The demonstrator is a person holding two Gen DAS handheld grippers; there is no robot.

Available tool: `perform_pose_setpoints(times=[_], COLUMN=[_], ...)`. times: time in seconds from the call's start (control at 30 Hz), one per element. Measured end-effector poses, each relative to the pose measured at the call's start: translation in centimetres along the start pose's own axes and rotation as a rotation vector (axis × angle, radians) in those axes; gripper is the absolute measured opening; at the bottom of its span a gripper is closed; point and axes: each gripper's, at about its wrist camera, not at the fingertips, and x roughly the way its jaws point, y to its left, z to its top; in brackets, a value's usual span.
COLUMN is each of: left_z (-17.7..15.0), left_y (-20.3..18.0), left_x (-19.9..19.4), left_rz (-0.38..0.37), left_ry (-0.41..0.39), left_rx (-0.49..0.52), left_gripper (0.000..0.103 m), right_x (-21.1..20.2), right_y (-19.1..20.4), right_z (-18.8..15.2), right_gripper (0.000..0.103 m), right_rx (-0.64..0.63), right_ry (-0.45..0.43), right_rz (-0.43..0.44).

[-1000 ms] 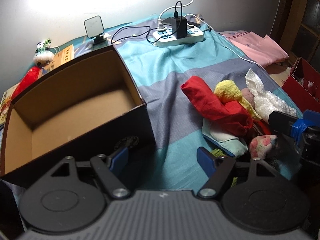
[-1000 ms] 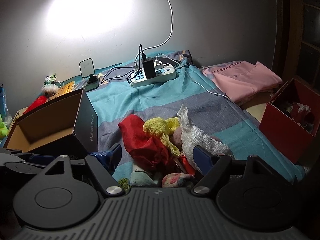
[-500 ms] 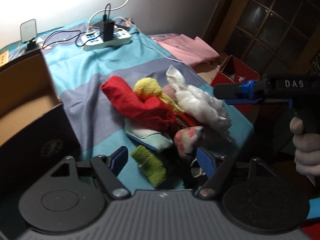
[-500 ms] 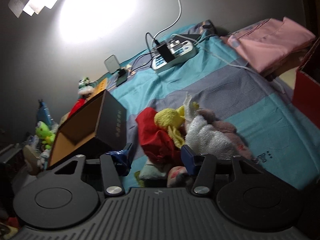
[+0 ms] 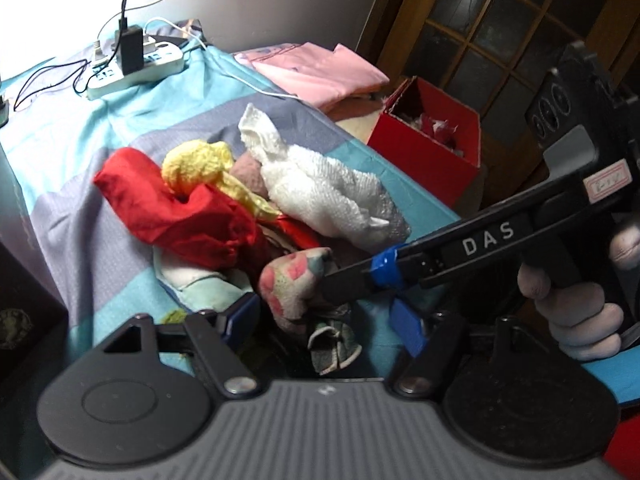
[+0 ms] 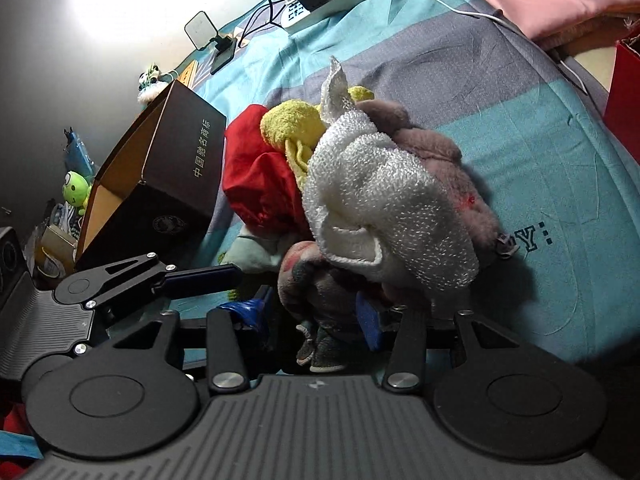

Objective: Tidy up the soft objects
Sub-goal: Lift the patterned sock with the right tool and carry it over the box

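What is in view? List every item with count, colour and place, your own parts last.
bedspread: one, teal and grey stripes, under everything
red cloth: one, red, left of pile
yellow cloth: one, yellow, on the red cloth
white towel: one, white, top right of pile
mauve plush: one, mauve, behind the towel
spotted sock: one, pink spots, near edge of pile
cardboard box: one, dark, left of pile
power strip: one, white, far end
folded cloth: one, pink, far right
red box: one, red, beside the bed
frog toy: one, green, beyond the cardboard box
left gripper: black, jaws open
right gripper: black, jaws closing on the spotted sock
hand: one, holding the right gripper
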Motion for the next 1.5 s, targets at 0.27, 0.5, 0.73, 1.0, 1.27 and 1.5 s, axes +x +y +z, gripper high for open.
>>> perform_pose_setpoints(times=[0.27, 0.5, 0.73, 1.0, 1.27, 1.5], left_z=[-0.2, -0.3, -0.4, 0.3, 1.1, 0.7], left_y=[0.1, -0.1, -0.8, 2.0, 9.5, 19.0], left_x=[3.5, 3.4, 0.0, -7.9, -16.4, -20.4], left_rz=[0.061, 0.084, 0.07, 0.145, 0.297, 0.428], left_ry=[0.058, 0.024, -0.063, -0.251, -0.4, -0.437], left_rx=[-0.009, -0.021, 0.0, 0.013, -0.008, -0.095], left_gripper=[0.049, 0.045, 0.045, 0.045, 0.045, 0.045], right_x=[1.7, 1.2, -0.5, -0.6, 3.3, 10.5], right_y=[-2.8, -3.0, -0.9, 6.8, 18.4, 26.5], right_z=[0.9, 0.8, 1.8, 4.8, 9.4, 12.7], right_gripper=[0.03, 0.027, 0.026, 0.026, 0.026, 0.025], right_rx=[0.126, 0.111, 0.057, -0.037, -0.222, -0.314], right_ry=[0.031, 0.042, 0.048, -0.049, -0.155, -0.182], right_rz=[0.067, 0.112, 0.16, 0.271, 0.352, 0.35])
